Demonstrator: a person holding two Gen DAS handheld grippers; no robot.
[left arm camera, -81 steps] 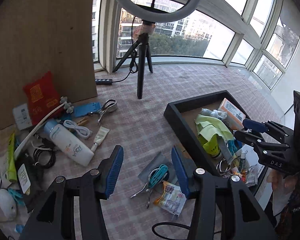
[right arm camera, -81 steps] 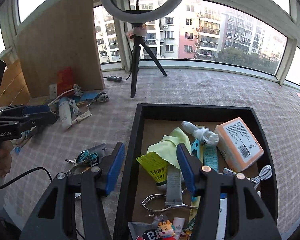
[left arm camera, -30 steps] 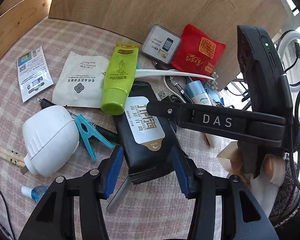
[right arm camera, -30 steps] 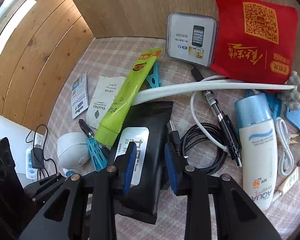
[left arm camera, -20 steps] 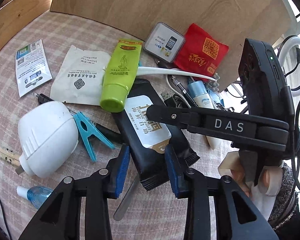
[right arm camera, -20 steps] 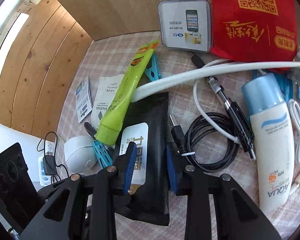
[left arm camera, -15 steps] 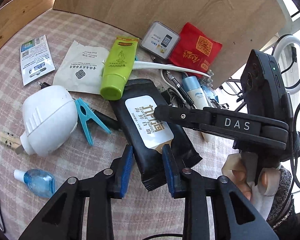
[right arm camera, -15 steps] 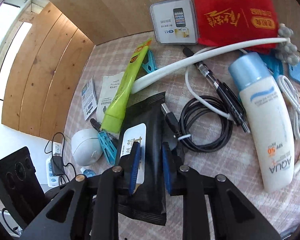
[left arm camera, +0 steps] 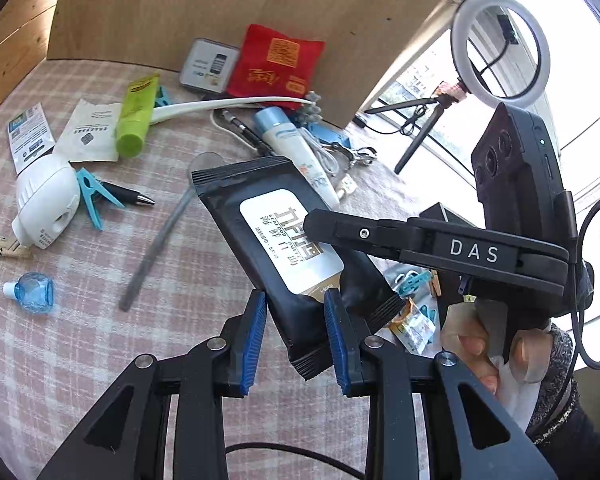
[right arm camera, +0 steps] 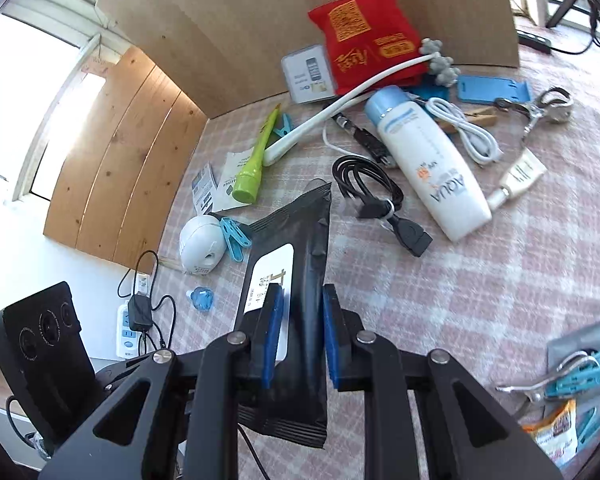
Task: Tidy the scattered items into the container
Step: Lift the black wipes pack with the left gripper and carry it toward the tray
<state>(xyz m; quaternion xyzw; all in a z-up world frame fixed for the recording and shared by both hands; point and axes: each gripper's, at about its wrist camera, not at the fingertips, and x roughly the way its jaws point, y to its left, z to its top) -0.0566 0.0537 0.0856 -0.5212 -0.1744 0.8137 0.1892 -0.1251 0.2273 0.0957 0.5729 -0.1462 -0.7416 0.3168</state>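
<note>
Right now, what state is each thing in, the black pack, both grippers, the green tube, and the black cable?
Black pack: lifted off the cloth, held by both grippers.
Left gripper: clamped on pack.
Right gripper: clamped on pack.
Green tube: lying flat, capped.
Black cable: coiled, tied.

both wrist fisheyes angled steeply down, close over pink checked tablecloth, sharing black foil pouch, each seeing the other rig
</note>
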